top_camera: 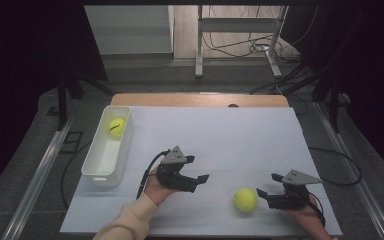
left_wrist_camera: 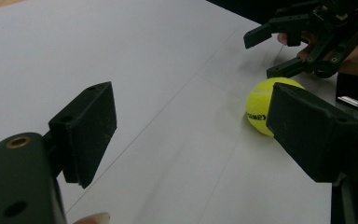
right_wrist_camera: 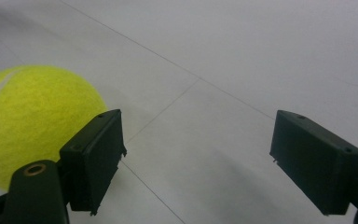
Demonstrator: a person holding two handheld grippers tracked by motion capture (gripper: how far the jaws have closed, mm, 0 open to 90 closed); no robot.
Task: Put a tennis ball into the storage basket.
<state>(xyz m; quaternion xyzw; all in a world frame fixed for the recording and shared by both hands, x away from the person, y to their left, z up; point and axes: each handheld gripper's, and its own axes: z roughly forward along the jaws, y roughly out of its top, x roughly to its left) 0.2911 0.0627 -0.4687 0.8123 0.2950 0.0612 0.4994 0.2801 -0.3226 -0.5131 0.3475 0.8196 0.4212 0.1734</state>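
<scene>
1. While I watch from above, a white bin (top_camera: 105,152) holding one ball (top_camera: 116,126) sits far left; the tennis ball (top_camera: 245,199) lies on the bench (top_camera: 240,135) between my hand-held grippers.
2. Left hand-held gripper (left_wrist_camera: 186,135): wide, empty, yellow tennis ball (left_wrist_camera: 260,107) ahead.
3. Right hand-held gripper (right_wrist_camera: 198,158): wide, fuzzy tennis ball (right_wrist_camera: 32,116) just outside.

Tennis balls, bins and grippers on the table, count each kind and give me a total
Tennis balls: 2, one in the bin, one on the sheet
White bin: 1
Grippers: 2, left gripper, right gripper
Total: 5
</scene>
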